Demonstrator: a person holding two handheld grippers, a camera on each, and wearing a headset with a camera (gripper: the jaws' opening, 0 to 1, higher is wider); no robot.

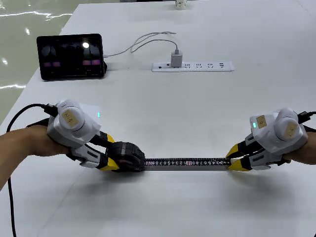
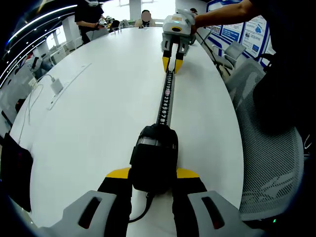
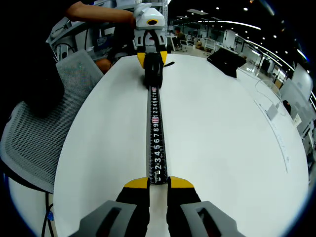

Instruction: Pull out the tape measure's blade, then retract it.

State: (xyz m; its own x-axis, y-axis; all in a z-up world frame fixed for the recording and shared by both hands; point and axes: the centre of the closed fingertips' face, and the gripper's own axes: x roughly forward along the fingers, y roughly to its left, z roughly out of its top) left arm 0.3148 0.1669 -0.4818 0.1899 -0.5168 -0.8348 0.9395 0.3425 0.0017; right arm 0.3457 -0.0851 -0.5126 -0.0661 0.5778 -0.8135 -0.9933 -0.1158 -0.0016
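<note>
Right gripper (image 1: 232,158) pinches the blade (image 1: 187,162) tip; blade runs straight out ahead along the worktop (image 1: 197,113) to the case (image 1: 128,156), clenched in the left gripper (image 1: 112,153). Risk: let go suddenly and the sprung blade whips back, maybe twisting.

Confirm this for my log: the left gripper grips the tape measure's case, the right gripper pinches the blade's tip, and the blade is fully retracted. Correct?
One thing is wrong: the blade is pulled out, not retracted. It stretches from the case in the left gripper to the right gripper pinching its tip. The head view shows it.
</note>
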